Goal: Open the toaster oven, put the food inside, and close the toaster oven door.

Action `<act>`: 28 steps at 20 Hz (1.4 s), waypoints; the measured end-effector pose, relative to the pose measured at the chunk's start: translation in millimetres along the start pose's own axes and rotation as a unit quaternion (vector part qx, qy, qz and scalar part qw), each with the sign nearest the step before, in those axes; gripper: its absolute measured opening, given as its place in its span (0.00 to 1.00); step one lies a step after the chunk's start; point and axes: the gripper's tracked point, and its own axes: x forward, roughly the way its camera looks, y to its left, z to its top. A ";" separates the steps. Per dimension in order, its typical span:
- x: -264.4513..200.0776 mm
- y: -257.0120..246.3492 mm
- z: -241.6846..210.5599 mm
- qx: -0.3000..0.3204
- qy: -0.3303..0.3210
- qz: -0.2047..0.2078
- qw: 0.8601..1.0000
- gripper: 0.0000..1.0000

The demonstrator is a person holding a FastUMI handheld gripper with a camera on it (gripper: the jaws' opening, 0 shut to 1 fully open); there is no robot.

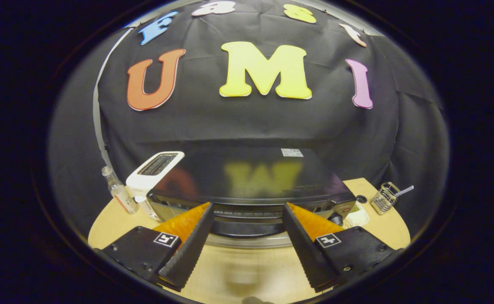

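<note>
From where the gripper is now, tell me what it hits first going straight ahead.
Most likely the toaster oven: the open gripper points at its front, near the top of the door. How far off it is, I cannot tell.

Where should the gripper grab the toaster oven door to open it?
Probably at the handle bar along the door's top front edge, just ahead of the open gripper. The toaster oven faces the fingers squarely, with that edge running sideways between them. So come straight in from the front and a little above, close on the bar, then pull toward you and down. The handle itself is dark and hard to make out.
</note>
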 end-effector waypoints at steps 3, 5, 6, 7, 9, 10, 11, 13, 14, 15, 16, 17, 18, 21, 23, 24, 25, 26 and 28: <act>-19.1 -0.6 -19.1 0.007 0.011 0.005 1.000 1.00; -30.7 -0.2 -32.0 0.002 0.019 0.004 1.000 1.00; -36.9 -0.7 -39.7 0.000 0.025 0.003 1.000 1.00; -42.1 -0.7 -46.7 -0.001 0.030 0.003 1.000 1.00; -51.9 -1.4 -62.6 0.000 0.043 0.000 0.999 1.00; -55.6 -1.6 -70.6 0.003 0.048 -0.001 0.999 1.00; -59.2 -1.8 -79.4 0.005 0.055 -0.002 0.998 1.00; -65.2 -1.9 -95.7 0.007 0.065 0.001 0.998 1.00; -68.5 -1.5 -103.8 0.010 0.074 0.004 0.997 1.00; -70.9 -1.6 -111.1 0.010 0.081 0.007 0.997 1.00; -70.8 -1.9 -117.9 0.008 0.087 0.010 0.996 1.00; -71.7 -2.4 -123.8 0.003 0.091 0.011 0.996 1.00; -73.1 -2.3 -130.8 -0.005 0.095 0.012 0.995 1.00; -76.8 -4.8 -152.5 -0.007 0.111 0.014 0.994 1.00; -73.2 -4.0 -161.2 -0.005 0.118 0.015 0.993 1.00; -74.1 -5.0 -167.8 -0.006 0.124 0.012 0.992 1.00; -74.9 -5.4 -174.3 -0.006 0.131 0.011 0.991 1.00; -72.9 -5.2 -182.4 -0.005 0.142 0.011 0.990 1.00; -67.6 -2.9 -195.5 0.007 0.163 0.021 0.986 1.00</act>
